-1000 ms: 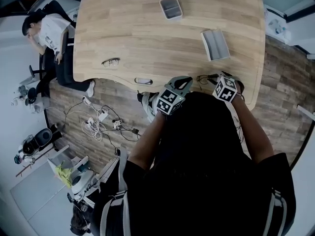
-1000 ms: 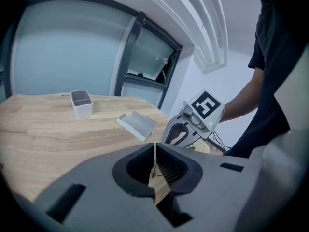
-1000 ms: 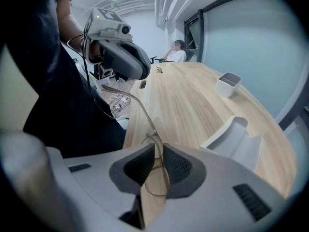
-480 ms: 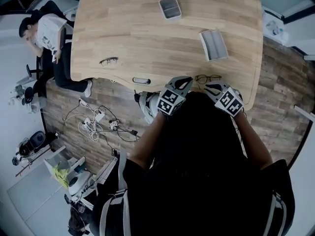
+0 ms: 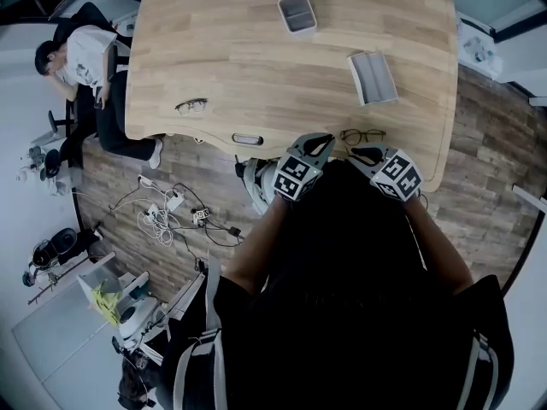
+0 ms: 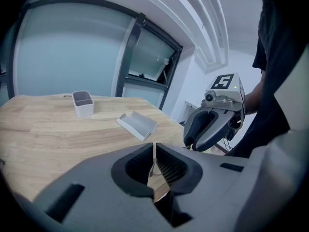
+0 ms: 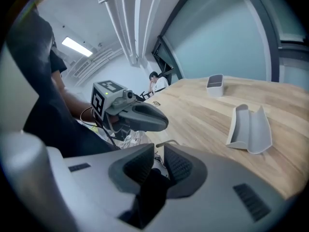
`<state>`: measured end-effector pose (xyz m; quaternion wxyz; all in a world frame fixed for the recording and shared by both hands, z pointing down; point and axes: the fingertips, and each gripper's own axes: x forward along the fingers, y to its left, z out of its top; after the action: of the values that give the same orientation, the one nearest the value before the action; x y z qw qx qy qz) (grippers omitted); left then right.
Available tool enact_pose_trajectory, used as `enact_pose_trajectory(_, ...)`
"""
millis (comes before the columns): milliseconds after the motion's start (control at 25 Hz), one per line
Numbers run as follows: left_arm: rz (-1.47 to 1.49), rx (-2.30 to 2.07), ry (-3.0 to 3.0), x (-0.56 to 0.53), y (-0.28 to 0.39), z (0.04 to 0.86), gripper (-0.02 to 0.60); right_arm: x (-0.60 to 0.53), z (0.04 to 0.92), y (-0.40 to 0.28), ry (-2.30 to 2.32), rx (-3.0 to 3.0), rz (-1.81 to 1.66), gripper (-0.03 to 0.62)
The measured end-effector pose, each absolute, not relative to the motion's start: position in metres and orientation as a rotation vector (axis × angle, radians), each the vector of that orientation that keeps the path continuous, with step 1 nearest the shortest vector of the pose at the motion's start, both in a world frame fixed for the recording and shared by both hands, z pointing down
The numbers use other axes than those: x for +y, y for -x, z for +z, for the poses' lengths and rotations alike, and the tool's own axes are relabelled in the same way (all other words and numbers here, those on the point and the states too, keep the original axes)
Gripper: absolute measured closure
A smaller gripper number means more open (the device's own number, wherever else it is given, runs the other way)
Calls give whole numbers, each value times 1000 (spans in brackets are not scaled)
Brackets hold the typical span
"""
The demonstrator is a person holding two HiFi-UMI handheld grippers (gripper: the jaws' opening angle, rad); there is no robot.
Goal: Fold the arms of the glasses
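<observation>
**Glasses lying at the table's near edge, one gripper clenching on them**

The glasses (image 5: pixel 361 136) are lying on the wooden table (image 5: pixel 256 58), close to its near edge, between the two grippers. The left gripper (image 5: pixel 323 141) is reaching in from their left side. In the left gripper view its jaws are closing down to a thin slit, and a thin dark piece of the frame is standing in that slit, so the gripper is clenching on the glasses. The right gripper (image 5: pixel 361 154) is hovering just beside the glasses on their near right side. In the right gripper view its jaws are standing apart and are grasping nothing, and a thin curved piece of the frame is showing just beyond them.

Farther back on the table, a grey open tray (image 5: pixel 373 78) is lying to the right, and a small grey box (image 5: pixel 297 13) is sitting near the far edge. Another pair (image 5: pixel 191 106) is resting well apart, near the table's left side. A person (image 5: pixel 81 58) is sitting off the table's left end, and cables (image 5: pixel 171 216) are trailing across the wood floor below.
</observation>
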<state>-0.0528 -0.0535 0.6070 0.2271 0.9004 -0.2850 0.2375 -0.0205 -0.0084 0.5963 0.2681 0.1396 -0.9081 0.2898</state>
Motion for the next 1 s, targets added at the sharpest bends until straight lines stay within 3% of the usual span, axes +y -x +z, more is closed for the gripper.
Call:
enact_pose_trajectory(480, 667, -798, -2479, -53, 54, 606, 561, -12, 597, 30, -405, -2449, 871, 554)
enact_pose_trajectory(1000, 709, -739, -2476, -48, 42, 612, 561, -25, 604, -4, -535, -2426, 1061, 556)
